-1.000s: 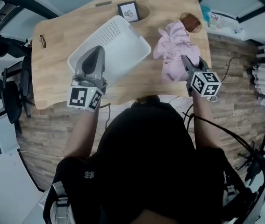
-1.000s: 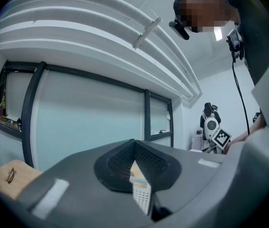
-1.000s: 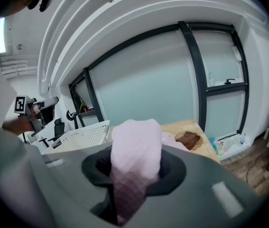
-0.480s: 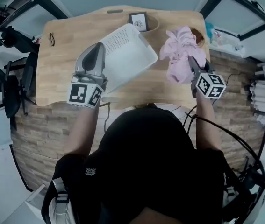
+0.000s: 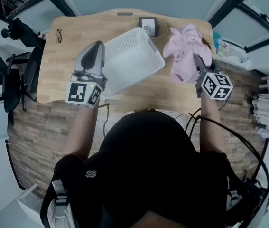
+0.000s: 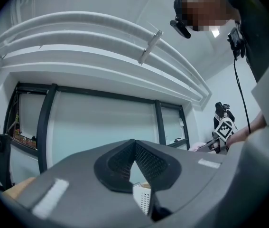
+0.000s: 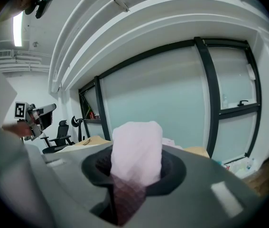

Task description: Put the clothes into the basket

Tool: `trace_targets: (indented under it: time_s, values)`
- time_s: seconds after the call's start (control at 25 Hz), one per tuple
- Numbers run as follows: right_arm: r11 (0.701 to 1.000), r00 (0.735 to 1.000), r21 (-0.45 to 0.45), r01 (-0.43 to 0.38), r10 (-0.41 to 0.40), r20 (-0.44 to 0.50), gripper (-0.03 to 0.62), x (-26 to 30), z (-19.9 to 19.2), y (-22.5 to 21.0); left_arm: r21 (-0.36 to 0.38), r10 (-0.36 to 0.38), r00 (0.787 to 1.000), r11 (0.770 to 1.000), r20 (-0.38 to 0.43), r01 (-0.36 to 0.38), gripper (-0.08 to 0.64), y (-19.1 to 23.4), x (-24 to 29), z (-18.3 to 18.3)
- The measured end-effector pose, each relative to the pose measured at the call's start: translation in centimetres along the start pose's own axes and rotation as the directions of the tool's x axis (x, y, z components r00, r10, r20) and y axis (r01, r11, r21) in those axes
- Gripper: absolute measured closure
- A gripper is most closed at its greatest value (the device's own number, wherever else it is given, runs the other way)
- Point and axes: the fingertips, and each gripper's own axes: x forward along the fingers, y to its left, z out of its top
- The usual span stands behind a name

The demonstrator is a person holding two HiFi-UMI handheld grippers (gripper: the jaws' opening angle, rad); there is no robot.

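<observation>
Two hand-held grippers are raised over a light wooden desk point(image 5: 68, 51), one in each of the person's hands. The right hand-held gripper point(image 5: 197, 63) is clamped on a pink garment point(image 5: 185, 49): in the right gripper view a fold of the pink cloth stands up between the two jaws, and both pads press on it. In the head view the garment shows as a bunched mass at the right end of the desk, reaching from the jaws toward the far edge.

The left hand-held gripper point(image 5: 96, 46) is at the left edge of the white basket point(image 5: 134, 56). In the left gripper view its jaw tips meet, and a strip of the basket's perforated white wall sits in the gap just below them, so it grips the basket there. The basket lies at a slant across the middle of the desk, with nothing visible inside it, well apart from the garment.

At the far edge of the desk stands a small dark-framed card point(image 5: 147, 26), and a pair of glasses point(image 5: 58, 34) lies near the far left corner. An office chair point(image 5: 11, 82) stands on the floor to the left.
</observation>
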Motion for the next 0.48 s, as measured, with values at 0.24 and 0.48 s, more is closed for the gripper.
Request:
trace_targets:
  time_s: [0.24,0.48]
  values:
    - [0.998,0.998,-0.028,-0.056,0.056,0.019,0.459,1.6,1.9,2.1,0.017,0.049,0.999,0.999,0.0,-0.049,0.554,1.5,-1.6,0.4]
    - [0.991,0.991,-0.051,-0.127,0.129,0.031,0.459,3.2,3.7,5.3,0.024,0.108,0.994,0.994,0.007,-0.108,0.554,3.5,-4.1,0.9]
